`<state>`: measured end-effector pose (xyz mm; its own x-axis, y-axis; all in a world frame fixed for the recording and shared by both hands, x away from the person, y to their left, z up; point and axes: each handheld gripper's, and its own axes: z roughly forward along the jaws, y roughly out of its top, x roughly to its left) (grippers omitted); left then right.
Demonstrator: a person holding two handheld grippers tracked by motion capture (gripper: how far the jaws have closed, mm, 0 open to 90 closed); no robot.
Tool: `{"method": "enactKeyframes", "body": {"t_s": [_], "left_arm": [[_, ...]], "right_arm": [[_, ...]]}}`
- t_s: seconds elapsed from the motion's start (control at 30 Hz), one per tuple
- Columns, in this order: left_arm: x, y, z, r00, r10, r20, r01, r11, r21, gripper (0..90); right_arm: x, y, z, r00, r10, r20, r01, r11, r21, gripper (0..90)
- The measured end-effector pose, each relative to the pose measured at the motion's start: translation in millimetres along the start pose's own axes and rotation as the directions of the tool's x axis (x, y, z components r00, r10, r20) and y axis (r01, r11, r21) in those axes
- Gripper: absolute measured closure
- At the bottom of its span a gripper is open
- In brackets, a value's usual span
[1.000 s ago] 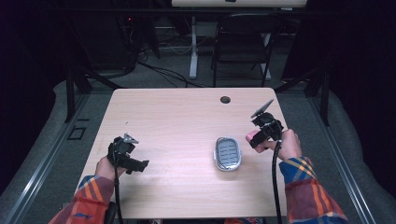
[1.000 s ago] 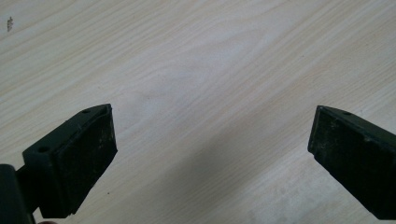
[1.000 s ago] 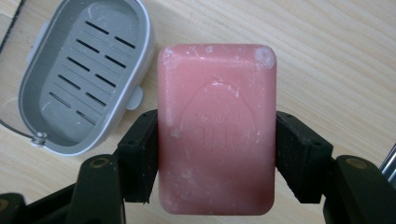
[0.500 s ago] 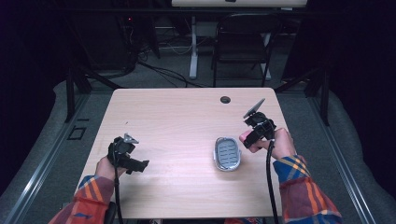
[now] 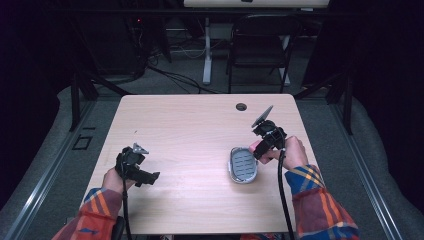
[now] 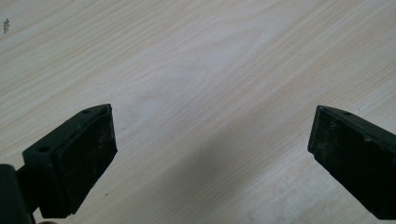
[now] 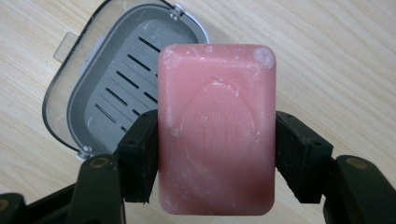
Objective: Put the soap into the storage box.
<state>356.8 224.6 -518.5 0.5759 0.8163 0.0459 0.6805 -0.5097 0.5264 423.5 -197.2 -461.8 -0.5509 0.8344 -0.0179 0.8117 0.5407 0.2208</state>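
A pink bar of soap (image 7: 215, 126) is clamped by its long sides between the jaws of my right gripper (image 7: 215, 156). In the high view that right gripper (image 5: 258, 148) hovers just right of a grey slotted soap dish (image 5: 243, 164) on the wooden table (image 5: 190, 130), with the soap (image 5: 255, 146) showing as a small pink spot. The soap dish (image 7: 116, 88) lies below and behind the bar, with no soap in it. My left gripper (image 5: 145, 177) rests near the table's front left; its jaws stand wide apart over bare wood, left gripper (image 6: 210, 163) holding nothing.
A round cable hole (image 5: 241, 106) sits near the table's far edge. A black chair (image 5: 260, 45) and a white desk leg (image 5: 206, 50) stand beyond the table. Bare wood spans the middle and left of the table.
My right gripper has moved left and slightly toward the person with the soap, closing in on the soap dish. The left gripper has stayed in place.
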Motion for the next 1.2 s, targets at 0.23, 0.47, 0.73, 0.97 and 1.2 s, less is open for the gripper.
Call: {"method": "enactKeyframes", "body": {"t_s": [0.23,0.47,0.73,0.97,1.2], "left_arm": [[0.1,0.1,0.1,1.0,0.002,0.001,-0.002,1.0,0.001,0.9],[-0.2,0.1,0.6,1.0,0.006,-0.002,-0.006,1.0,-0.001,0.9],[-0.4,0.1,0.5,1.0,0.007,0.0,-0.007,1.0,0.001,1.0],[-0.5,0.2,0.7,1.0,0.009,0.001,-0.009,1.0,0.002,1.0],[-0.4,0.2,0.8,1.0,0.008,0.006,-0.008,1.0,0.001,0.9]], "right_arm": [[6.9,5.4,5.5,0.9999,-0.01,-0.003,0.011,1.0,0.007,37.1],[13.3,11.2,10.0,0.9993,-0.036,0.001,0.036,0.999,0.041,37.1],[19.7,17.0,16.7,0.9989,-0.047,0.006,0.047,0.997,0.063,37.0],[24.7,21.8,23.1,0.9985,-0.052,0.016,0.051,0.996,0.078,37.0],[32.4,25.6,26.5,0.9978,-0.057,0.034,0.054,0.994,0.095,37.0]]}}
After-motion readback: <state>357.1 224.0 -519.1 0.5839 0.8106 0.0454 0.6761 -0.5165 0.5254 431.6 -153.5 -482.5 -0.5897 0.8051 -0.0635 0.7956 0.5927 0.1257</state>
